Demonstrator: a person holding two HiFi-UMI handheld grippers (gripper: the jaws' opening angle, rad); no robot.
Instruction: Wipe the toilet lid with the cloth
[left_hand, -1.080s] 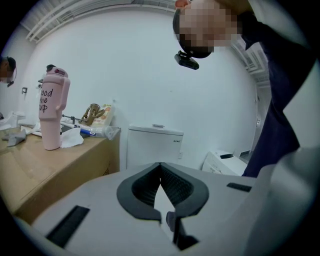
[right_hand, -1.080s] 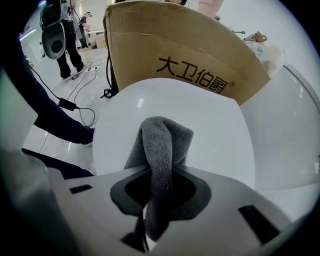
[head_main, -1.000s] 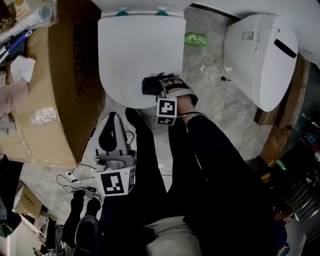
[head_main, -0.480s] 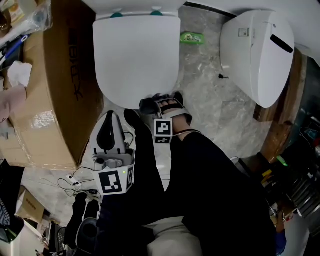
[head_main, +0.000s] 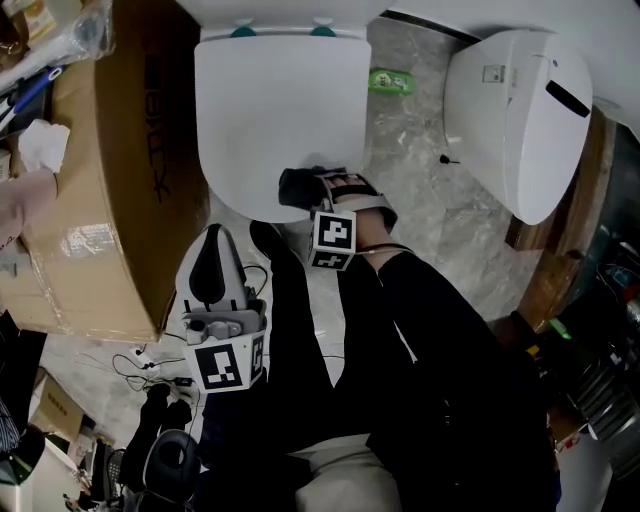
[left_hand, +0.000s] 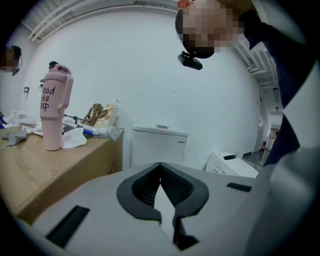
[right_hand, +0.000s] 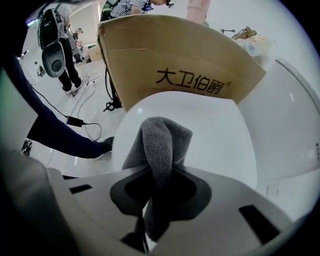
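The white toilet lid (head_main: 275, 110) lies closed at top centre of the head view. My right gripper (head_main: 318, 187) is shut on a dark grey cloth (head_main: 295, 188), which presses on the lid's front edge. In the right gripper view the cloth (right_hand: 160, 142) bulges up from between the jaws of the right gripper (right_hand: 159, 172) over the lid (right_hand: 215, 135). My left gripper (head_main: 214, 238) hangs low on the left, beside the toilet's front, shut and holding nothing. Its jaws meet in the left gripper view (left_hand: 160, 167), which looks toward the toilet tank (left_hand: 159, 145).
A large cardboard box (head_main: 100, 180) stands against the toilet's left side. A second white toilet unit (head_main: 520, 110) lies on the floor at right. A green packet (head_main: 392, 78) and cables (head_main: 150, 360) are on the floor. A pink tumbler (left_hand: 54, 107) stands on the box.
The right gripper with the cloth slid from the lid's front right down to its front rim, then came back slightly onto the front edge. The left gripper stayed put.
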